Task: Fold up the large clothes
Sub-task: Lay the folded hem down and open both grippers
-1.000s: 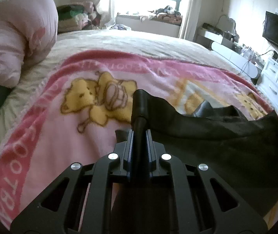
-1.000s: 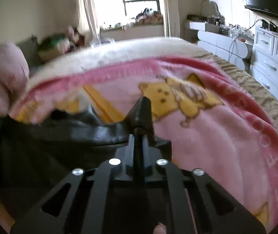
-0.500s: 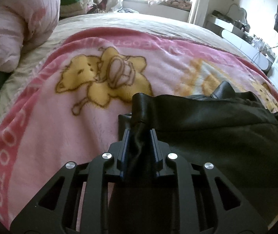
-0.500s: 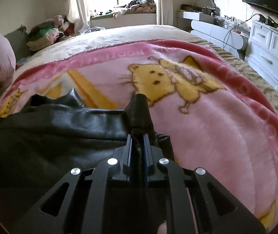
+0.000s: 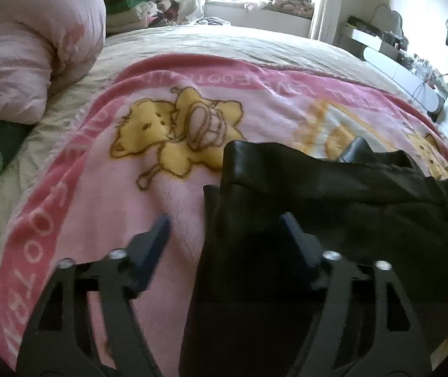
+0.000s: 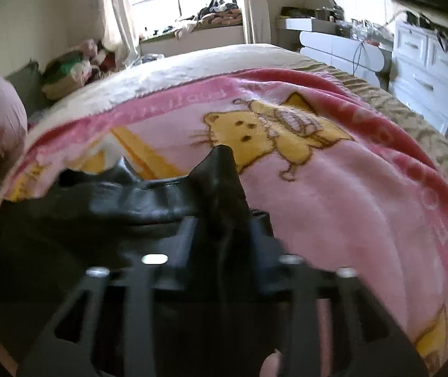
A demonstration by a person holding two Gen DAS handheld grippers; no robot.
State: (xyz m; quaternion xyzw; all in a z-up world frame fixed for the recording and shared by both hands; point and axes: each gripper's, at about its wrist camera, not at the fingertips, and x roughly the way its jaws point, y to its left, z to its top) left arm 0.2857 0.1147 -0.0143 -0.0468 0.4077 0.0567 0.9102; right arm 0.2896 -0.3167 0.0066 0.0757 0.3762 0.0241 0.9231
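Observation:
A large black garment (image 5: 334, 201) lies on a pink blanket with yellow cartoon bears (image 5: 104, 188) on a bed. My left gripper (image 5: 225, 223) is open, with its fingers spread wide over the garment's left corner, which lies loose between them. In the right wrist view the garment (image 6: 67, 220) spreads to the left. My right gripper (image 6: 221, 220) stands slightly parted around the garment's right corner, which sticks up between the fingers; the view is blurred and I cannot tell if it grips.
A rolled pink quilt (image 5: 26, 59) lies at the left of the bed. Piled clothes (image 5: 136, 6) sit near the window. White drawers (image 6: 425, 72) and a dresser (image 5: 412, 78) stand past the bed's right edge.
My left gripper has opened and let go of the garment's corner. Both grippers have lowered the garment edge onto the blanket. My right gripper's fingers have spread a little.

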